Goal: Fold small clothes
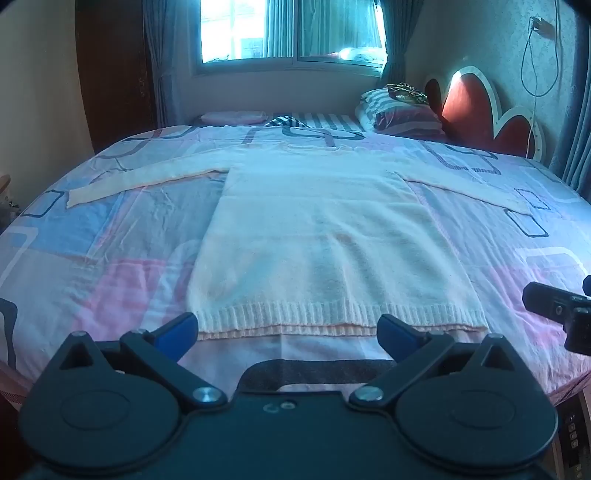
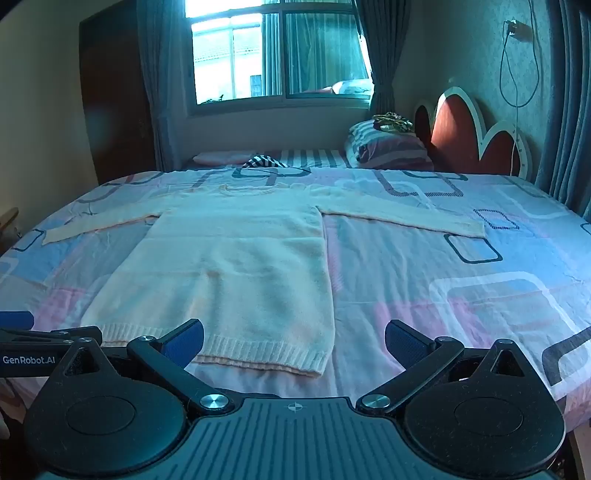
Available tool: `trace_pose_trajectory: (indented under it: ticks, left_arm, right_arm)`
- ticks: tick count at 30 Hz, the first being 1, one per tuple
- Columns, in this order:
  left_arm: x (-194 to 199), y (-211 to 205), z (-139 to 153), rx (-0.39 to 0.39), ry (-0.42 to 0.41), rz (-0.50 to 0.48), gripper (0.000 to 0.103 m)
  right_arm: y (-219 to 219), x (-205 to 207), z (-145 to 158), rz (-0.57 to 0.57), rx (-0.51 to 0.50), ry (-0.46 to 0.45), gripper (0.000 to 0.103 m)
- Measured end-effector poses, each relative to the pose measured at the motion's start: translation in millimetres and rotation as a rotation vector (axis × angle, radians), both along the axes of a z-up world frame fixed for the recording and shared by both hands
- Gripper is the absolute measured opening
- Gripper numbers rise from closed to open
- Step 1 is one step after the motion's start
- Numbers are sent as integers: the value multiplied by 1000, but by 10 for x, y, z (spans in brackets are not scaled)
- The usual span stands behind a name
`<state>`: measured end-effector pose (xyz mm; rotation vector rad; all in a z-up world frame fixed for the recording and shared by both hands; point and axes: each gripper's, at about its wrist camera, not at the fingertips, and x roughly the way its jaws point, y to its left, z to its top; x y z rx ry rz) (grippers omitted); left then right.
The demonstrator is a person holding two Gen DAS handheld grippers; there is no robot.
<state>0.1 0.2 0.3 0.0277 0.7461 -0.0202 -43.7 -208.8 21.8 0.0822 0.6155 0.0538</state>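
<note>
A cream knit sweater (image 1: 325,236) lies flat on the bed, sleeves spread out to both sides, ribbed hem nearest me. My left gripper (image 1: 288,332) hovers just in front of the hem's middle, jaws wide open with nothing between the blue pads. In the right wrist view the same sweater (image 2: 236,266) lies left of centre. My right gripper (image 2: 293,343) stands open over the hem's right corner, which lies between the pads untouched. Part of the right gripper (image 1: 561,314) shows at the left view's right edge, and the left gripper's body (image 2: 40,347) at the right view's left edge.
The bed (image 1: 110,258) has a pink and blue patterned sheet. Striped pillows (image 1: 399,110) and a red headboard (image 1: 480,110) are at the far right, a window (image 1: 288,33) behind. A cable (image 1: 535,66) hangs on the right wall. The bed's near edge drops off below the grippers.
</note>
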Motion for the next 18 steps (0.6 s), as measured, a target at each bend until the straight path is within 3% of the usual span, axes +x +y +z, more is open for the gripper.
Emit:
trace_pose_trajectory:
  ticks: [18]
  left_arm:
    - [41,2,22,0,-23,-13,102]
  right_arm:
    - [-16,13,12,-6,4,-6,103]
